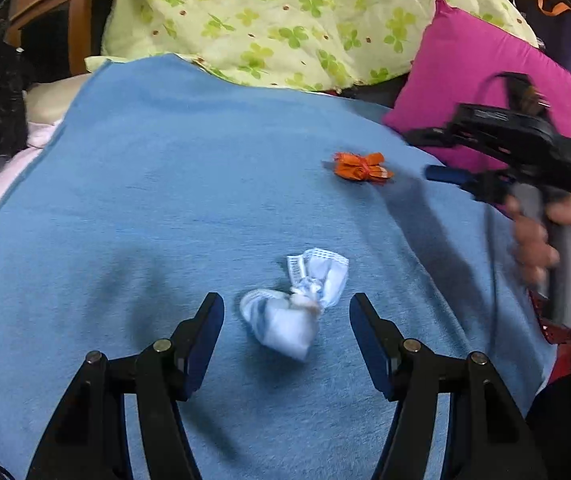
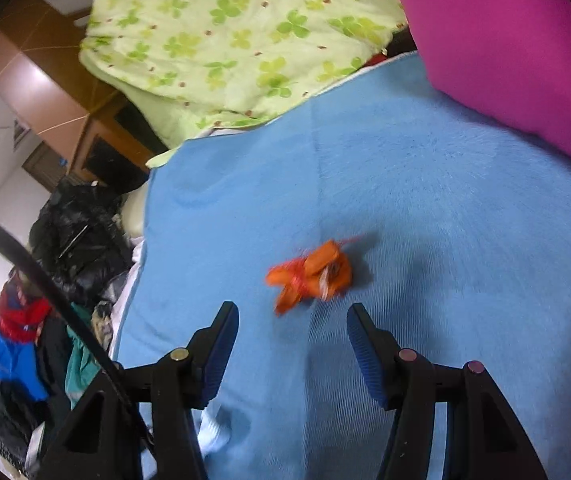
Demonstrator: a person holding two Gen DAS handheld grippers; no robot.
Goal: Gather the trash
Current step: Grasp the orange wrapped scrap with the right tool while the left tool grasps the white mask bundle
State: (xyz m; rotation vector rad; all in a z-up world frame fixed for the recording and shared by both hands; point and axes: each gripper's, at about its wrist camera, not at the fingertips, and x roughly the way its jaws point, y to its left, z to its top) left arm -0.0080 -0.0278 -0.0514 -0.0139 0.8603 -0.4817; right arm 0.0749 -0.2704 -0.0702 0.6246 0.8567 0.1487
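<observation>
A crumpled white and pale-blue wrapper lies on the blue blanket. My left gripper is open, its fingers on either side of the wrapper's near end without touching it. Farther off lies a crumpled orange wrapper, seen close in the right wrist view as the orange wrapper. My right gripper is open just short of it, nothing between its fingers. In the left wrist view the right gripper comes in blurred from the right, held by a hand.
A green clover-print quilt and a magenta pillow lie at the back of the bed. Black bags and clothes are piled beside the blanket's left edge. Wooden furniture stands behind.
</observation>
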